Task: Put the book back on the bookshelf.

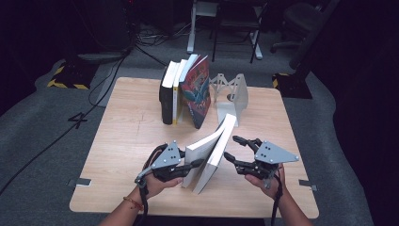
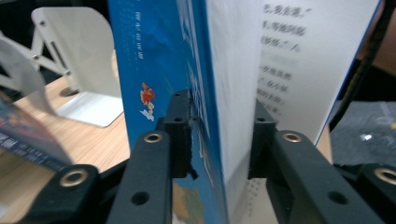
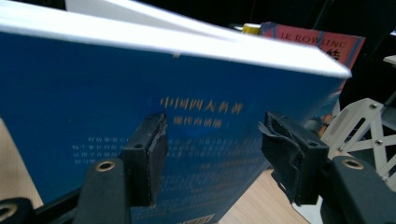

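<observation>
Our left gripper (image 1: 194, 164) pinches half the pages of the blue book (image 1: 210, 153), which stands splayed at the counter (image 1: 127, 136) front. Our right gripper (image 1: 234, 149) gapes beside it; the loose half may flop over.

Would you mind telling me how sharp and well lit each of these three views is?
High view: table brightly lit, surroundings dark. Left gripper view: the blue book is soft, page text blurred. Right gripper view: the cover's gold lettering legible, small print blurred.
</observation>
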Motion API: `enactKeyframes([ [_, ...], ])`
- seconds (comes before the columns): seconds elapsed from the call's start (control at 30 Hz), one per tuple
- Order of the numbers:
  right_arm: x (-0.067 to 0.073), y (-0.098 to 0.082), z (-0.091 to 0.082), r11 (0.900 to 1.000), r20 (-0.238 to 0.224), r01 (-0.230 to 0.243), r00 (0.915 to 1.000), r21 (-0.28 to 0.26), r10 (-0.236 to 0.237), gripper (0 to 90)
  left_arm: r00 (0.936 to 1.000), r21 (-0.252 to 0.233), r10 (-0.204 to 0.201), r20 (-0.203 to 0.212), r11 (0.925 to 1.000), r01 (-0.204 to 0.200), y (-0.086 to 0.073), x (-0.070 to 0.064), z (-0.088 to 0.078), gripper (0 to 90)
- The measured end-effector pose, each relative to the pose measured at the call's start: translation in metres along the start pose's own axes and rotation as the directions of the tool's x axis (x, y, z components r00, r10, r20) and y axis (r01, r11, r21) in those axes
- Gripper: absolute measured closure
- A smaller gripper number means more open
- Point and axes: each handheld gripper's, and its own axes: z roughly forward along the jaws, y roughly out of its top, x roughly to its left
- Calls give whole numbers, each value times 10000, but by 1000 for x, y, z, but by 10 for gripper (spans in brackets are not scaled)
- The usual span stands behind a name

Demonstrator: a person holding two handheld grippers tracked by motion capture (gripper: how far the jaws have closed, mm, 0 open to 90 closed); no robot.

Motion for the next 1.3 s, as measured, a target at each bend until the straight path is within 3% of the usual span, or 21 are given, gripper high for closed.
enactKeyframes([
  [0.23,11,-12,14,9993,-353,57,9994,378,-44,406,9983,512,325,-489,9982,-300,-4,-7,-10,614],
  [0.53,18,-23,24,9971,-612,124,9981,745,-78,406,9974,1225,698,-180,9902,-671,-18,-20,-16,541],
  [0.63,22,-29,29,9953,-767,212,9970,942,-140,404,9984,1492,514,232,9873,-543,-25,-28,-17,479],
  [0.7,23,-30,30,9950,-763,204,9970,979,-129,403,9987,1533,411,294,9872,-451,-27,-30,-16,461],
  [0.83,25,-34,35,9940,-818,207,9966,1072,-119,400,9996,1778,137,233,9839,-176,-33,-40,-10,334],
  [0.97,27,-38,39,9933,-879,149,9961,1147,-48,397,9993,1985,-294,-239,9795,335,-39,-45,3,278],
  [1.07,28,-40,43,9927,-898,135,9960,1197,-27,394,9959,1884,-628,-650,9793,741,-43,-49,12,229],
  [1.13,28,-41,45,9928,-890,154,9960,1188,-48,381,9908,1850,-900,-1014,9768,1077,-45,-51,18,202],
  [1.17,27,-42,47,9932,-936,70,9956,1160,40,375,9843,1793,-1043,-1424,9753,1293,-46,-53,23,194],
  [1.2,27,-42,47,9932,-936,70,9956,1160,40,375,9843,1793,-1043,-1424,9753,1293,-46,-53,23,190],
  [1.23,27,-43,48,9932,-899,42,9959,1166,63,367,9796,1697,-1172,-1631,9748,1449,-47,-53,26,190],
  [1.27,27,-44,51,9933,-842,-37,9964,1155,135,359,9671,1341,-1333,-2167,9772,1647,-47,-56,30,196],
  [1.3,27,-44,51,9933,-842,-37,9964,1155,135,359,9671,1341,-1333,-2167,9772,1647,-47,-56,30,199],
])
